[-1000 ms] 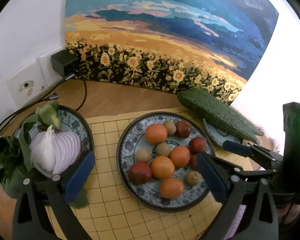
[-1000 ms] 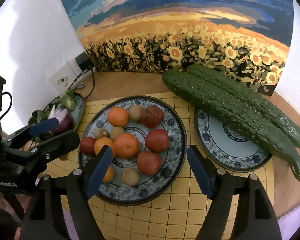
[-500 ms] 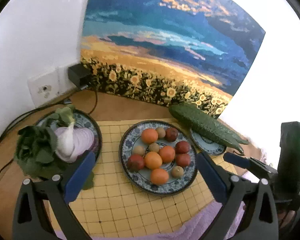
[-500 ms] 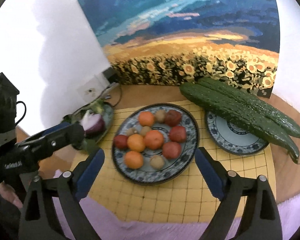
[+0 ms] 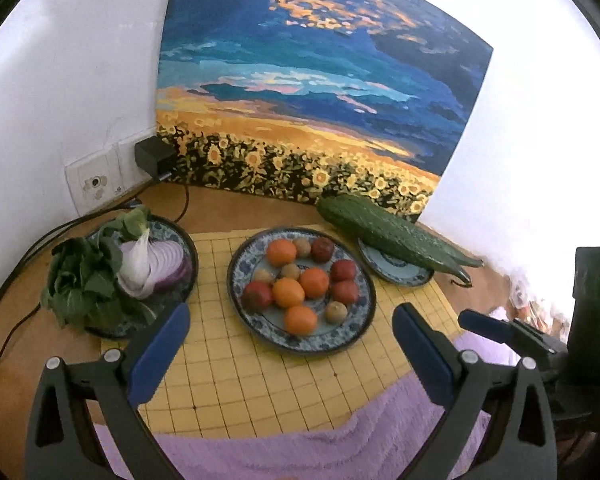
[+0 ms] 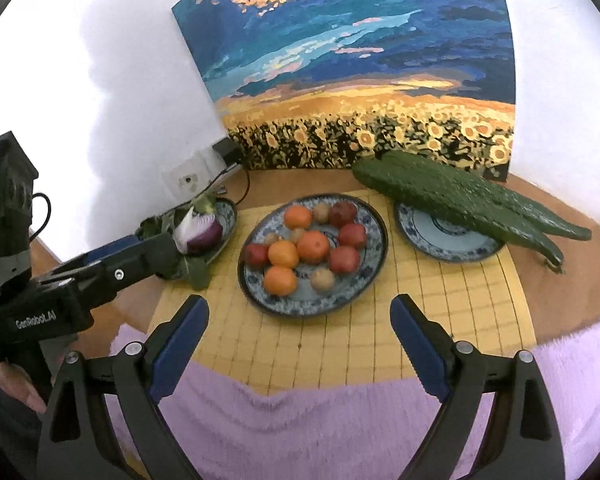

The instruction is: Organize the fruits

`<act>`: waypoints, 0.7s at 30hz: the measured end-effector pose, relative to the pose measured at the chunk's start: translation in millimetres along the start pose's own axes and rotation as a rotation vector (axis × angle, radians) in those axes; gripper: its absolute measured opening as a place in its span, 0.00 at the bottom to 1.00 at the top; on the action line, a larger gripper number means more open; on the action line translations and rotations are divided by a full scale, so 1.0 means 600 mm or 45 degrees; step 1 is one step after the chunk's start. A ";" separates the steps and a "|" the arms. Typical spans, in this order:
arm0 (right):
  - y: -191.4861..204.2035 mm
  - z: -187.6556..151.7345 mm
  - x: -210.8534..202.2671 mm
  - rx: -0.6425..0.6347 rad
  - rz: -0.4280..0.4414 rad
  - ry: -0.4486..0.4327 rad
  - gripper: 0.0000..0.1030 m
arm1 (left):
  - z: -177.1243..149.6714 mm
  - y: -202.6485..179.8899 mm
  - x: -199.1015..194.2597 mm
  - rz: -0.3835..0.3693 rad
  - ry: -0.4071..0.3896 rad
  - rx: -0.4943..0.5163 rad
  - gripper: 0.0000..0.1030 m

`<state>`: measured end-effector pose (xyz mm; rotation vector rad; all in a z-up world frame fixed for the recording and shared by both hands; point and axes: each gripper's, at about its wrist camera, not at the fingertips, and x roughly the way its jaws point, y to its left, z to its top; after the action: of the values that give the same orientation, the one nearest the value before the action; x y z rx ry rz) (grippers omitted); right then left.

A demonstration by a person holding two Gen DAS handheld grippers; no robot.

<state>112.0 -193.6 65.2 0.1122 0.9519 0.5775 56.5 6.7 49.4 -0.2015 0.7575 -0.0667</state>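
A blue patterned plate (image 5: 352, 320) (image 6: 376, 240) in the middle of the yellow grid mat (image 5: 260, 380) holds several oranges, red fruits and small brown kiwis. My left gripper (image 5: 290, 354) is open, well back from the plate over the mat's near edge, nothing between its blue pads. In the right wrist view my right gripper (image 6: 300, 336) is also open and empty, at a similar distance in front of the plate. The left gripper's body (image 6: 100, 268) shows at the left of that view.
A plate at the left carries a halved red onion (image 5: 160, 268) and leafy greens (image 5: 88, 280). Two long green cucumbers (image 6: 460, 200) lie over a small plate (image 6: 440, 240) at the right. A sunflower painting (image 5: 308, 100) leans on the wall. Purple cloth (image 6: 340, 432) covers the near edge. Cables run at the left.
Both grippers have drawn back and risen from the fruit plate, so the whole table and purple cloth now show. The right gripper's jaws stand wider than a second ago.
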 end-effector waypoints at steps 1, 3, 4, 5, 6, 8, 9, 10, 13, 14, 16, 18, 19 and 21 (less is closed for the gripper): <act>0.000 -0.004 -0.005 -0.004 -0.007 -0.003 0.91 | -0.005 -0.003 -0.003 0.006 0.001 0.007 1.00; -0.002 -0.007 -0.012 -0.003 -0.014 -0.009 0.91 | -0.013 -0.006 -0.008 -0.008 0.006 0.017 1.00; -0.004 -0.008 -0.015 0.003 -0.017 -0.013 0.91 | -0.019 -0.008 -0.010 -0.010 0.011 0.024 1.00; -0.005 -0.009 -0.017 0.009 -0.020 -0.015 0.91 | -0.022 -0.009 -0.011 -0.004 0.015 0.031 1.00; -0.006 -0.009 -0.019 0.012 -0.021 -0.017 0.91 | -0.026 -0.010 -0.012 0.000 0.019 0.036 1.00; -0.006 -0.011 -0.022 0.014 -0.020 -0.020 0.91 | -0.032 -0.009 -0.012 0.001 0.027 0.039 1.00; -0.006 -0.012 -0.024 0.012 -0.019 -0.022 0.91 | -0.034 -0.009 -0.013 0.004 0.027 0.041 1.00; -0.005 -0.012 -0.025 0.011 -0.017 -0.022 0.91 | -0.035 -0.008 -0.014 0.007 0.027 0.043 1.00; -0.004 -0.013 -0.025 0.010 -0.017 -0.021 0.91 | -0.036 -0.006 -0.015 0.013 0.025 0.041 1.00; -0.004 -0.014 -0.026 0.009 -0.016 -0.019 0.91 | -0.037 -0.006 -0.015 0.012 0.026 0.041 1.00; -0.003 -0.015 -0.026 0.009 -0.013 -0.013 0.91 | -0.037 -0.006 -0.014 0.011 0.029 0.044 1.00; -0.003 -0.016 -0.026 0.006 -0.008 -0.009 0.91 | -0.038 -0.006 -0.014 0.010 0.031 0.042 1.00; -0.003 -0.016 -0.026 0.004 -0.008 -0.008 0.91 | -0.038 -0.006 -0.013 0.010 0.032 0.045 1.00; -0.002 -0.017 -0.025 0.005 -0.005 -0.004 0.91 | -0.039 -0.007 -0.013 0.011 0.032 0.044 1.00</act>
<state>97.9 -204.0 70.1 0.1146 0.9498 0.5719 34.8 -0.3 38.8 -0.1647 0.7815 -0.0741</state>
